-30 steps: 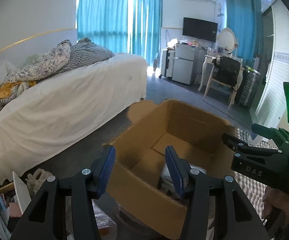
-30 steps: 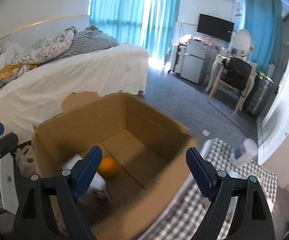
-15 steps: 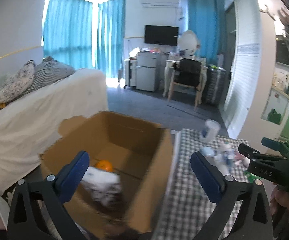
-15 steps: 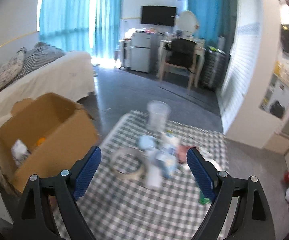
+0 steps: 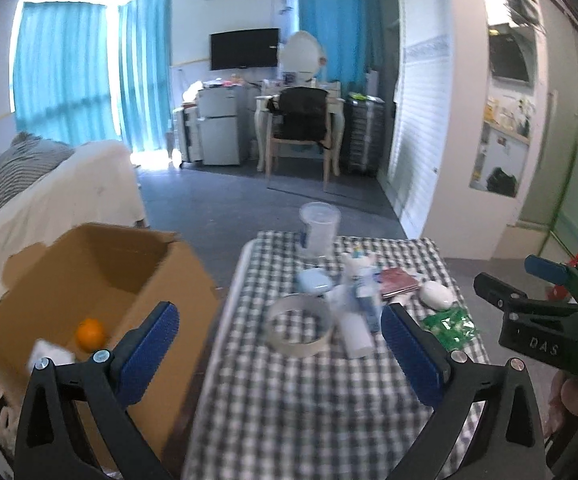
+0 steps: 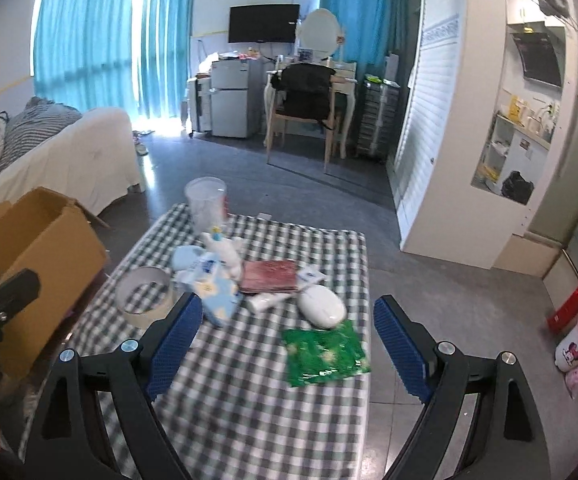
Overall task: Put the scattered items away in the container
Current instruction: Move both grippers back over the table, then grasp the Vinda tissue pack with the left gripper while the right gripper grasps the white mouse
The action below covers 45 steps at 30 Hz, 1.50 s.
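Box (image 5: 89, 280) sits at nine o'clock of the table (image 6: 249, 400), an orange (image 5: 90, 333) inside already. Tape ring (image 6: 142, 294), mouse (image 6: 321, 305) and green packet (image 6: 324, 351) still wait. Left gripper (image 5: 277, 354) just sprang wide, empty; right gripper (image 6: 289, 346) gapes, empty too.

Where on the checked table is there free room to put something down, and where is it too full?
The near part of the checked table is bare, from the tape roll and green packet toward the camera. The far right corner beyond the red booklet is also free. The middle is crowded, from the plastic cup to the white mouse.
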Motion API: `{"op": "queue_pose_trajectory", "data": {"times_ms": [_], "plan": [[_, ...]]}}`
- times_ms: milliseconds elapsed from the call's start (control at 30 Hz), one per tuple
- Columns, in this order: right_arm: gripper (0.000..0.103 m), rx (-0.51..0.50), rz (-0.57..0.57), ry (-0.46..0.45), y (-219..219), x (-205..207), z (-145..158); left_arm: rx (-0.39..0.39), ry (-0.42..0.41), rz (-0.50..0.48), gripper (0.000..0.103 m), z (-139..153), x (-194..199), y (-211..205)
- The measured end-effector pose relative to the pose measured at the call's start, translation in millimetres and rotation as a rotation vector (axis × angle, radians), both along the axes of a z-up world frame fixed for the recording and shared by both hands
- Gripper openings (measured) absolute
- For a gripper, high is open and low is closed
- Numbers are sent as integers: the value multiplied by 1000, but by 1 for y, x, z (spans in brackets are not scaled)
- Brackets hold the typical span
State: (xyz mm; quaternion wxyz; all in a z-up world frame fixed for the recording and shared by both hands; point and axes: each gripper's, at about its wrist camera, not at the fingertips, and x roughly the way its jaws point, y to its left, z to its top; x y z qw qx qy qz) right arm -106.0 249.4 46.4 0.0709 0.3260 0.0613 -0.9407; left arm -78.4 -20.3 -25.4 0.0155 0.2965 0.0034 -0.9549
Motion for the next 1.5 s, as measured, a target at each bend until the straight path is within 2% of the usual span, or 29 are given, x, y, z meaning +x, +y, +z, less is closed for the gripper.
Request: {"op": "queue_pose_trajectory", "data": {"times_ms": [133,233,367,600,700,767,867,933,967,1000,1067,1100,1233,1500], "plan": [[88,12,-41,-16,21,-12,-10,8,-16,-65,103,-20,-29,26],[88,1,-66,-34,35,-17,-19,-3,-68,-102,103,-42,-60,41],[88,-14,-82,-53,44,-26,-28,24,-114,-114,103,-64,-86,48],[88,-17,-90,-76,50,-38,-45,45,-143,-118,102,-83,-109,54],[88,-15,-93,-88,50,-42,-53,34,-165,-119,90,-93,-119,59],[88,-17,-95,-96,52,-45,-57,20,-196,-117,75,-102,-128,64],[88,-24,-100,-102,55,-48,-61,5,-243,-116,67,-114,-139,69],[88,-30,-103,-103,56,-50,-62,-7,-229,-104,61,-117,-140,70],[88,-32,-103,-105,57,-51,-63,-14,-218,-102,51,-118,-139,70],[88,-34,-104,-106,57,-52,-64,-17,-209,-105,48,-117,-139,70],[88,-37,-104,-110,57,-53,-66,-14,-187,-112,30,-113,-137,71],[88,-39,-103,-112,57,-53,-67,-10,-191,-118,26,-112,-138,71],[88,-39,-102,-121,57,-55,-72,13,-193,-121,20,-109,-136,71],[88,-54,-71,-158,50,-61,-84,36,-123,-98,19,-77,-116,55]]}}
